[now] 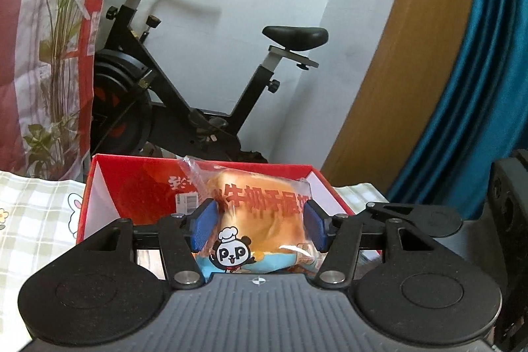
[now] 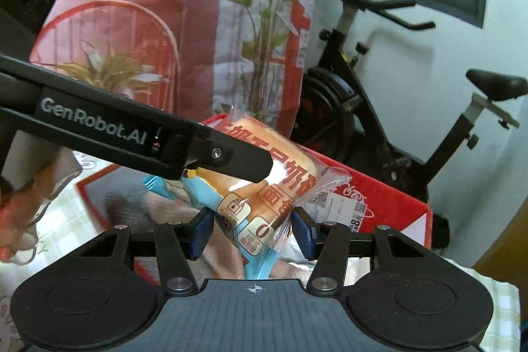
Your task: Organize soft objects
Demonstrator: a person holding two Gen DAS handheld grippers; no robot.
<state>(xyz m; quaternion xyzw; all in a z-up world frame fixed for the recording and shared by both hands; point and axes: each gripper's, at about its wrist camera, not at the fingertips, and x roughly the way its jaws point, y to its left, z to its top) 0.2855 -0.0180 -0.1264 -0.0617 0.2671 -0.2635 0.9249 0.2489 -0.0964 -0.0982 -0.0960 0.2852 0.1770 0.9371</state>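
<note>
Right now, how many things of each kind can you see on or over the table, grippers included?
Grippers: 2, the left gripper and the right gripper
Wrapped bread packets: 1, the bread packet, between the left gripper's pads
Red boxes: 1, the red box
Checked tablecloths: 1, the tablecloth
Total: 5

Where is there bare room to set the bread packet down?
Bare box floor shows left of the bread packet, inside the red box left wall. Checked tablecloth left of the box is also free. Around the left gripper and right gripper it is crowded.
</note>
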